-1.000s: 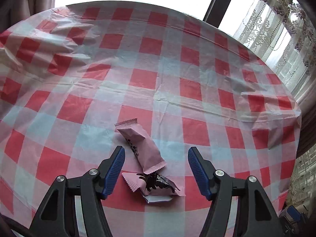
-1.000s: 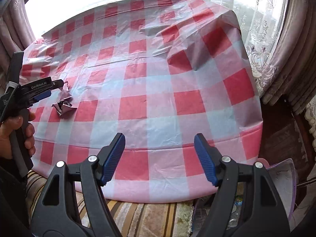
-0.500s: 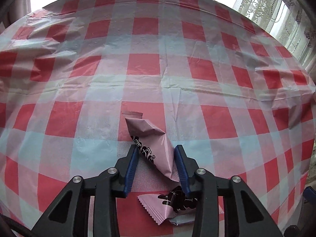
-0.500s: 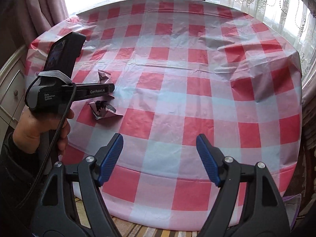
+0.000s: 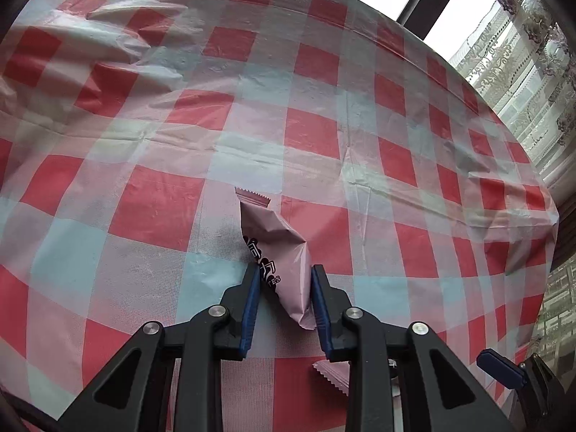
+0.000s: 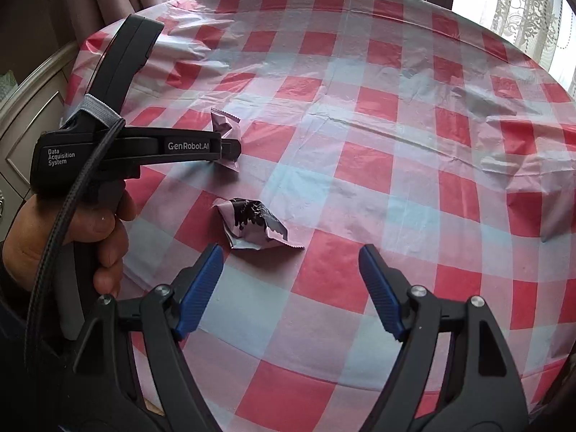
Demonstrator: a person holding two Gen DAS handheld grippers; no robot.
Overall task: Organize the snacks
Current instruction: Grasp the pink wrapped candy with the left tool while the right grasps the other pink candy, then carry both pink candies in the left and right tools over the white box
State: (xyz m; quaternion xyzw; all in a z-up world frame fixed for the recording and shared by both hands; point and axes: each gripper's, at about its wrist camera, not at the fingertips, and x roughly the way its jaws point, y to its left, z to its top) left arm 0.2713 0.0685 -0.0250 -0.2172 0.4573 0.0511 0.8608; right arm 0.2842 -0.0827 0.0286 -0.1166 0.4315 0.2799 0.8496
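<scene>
A pink snack packet stands tilted between the blue pads of my left gripper, whose jaws are closing and press its lower half on both sides. The right wrist view shows the same packet pinched at the tip of the left gripper, which a hand holds. A second, crumpled pink and black packet lies on the cloth just beyond my right gripper. That gripper is open with nothing between its fingers. In the left wrist view, a corner of the crumpled packet peeks out under the right finger.
A round table under a wrinkled red, white and blue checked cloth fills both views. Lace curtains and a window hang behind it. A pale cabinet stands at the left. A blue finger pad of the right gripper shows low right.
My left gripper slid forward past the crumpled packet and narrowed from wide open onto the longer pink packet. The right gripper swung left across the table toward the crumpled packet.
</scene>
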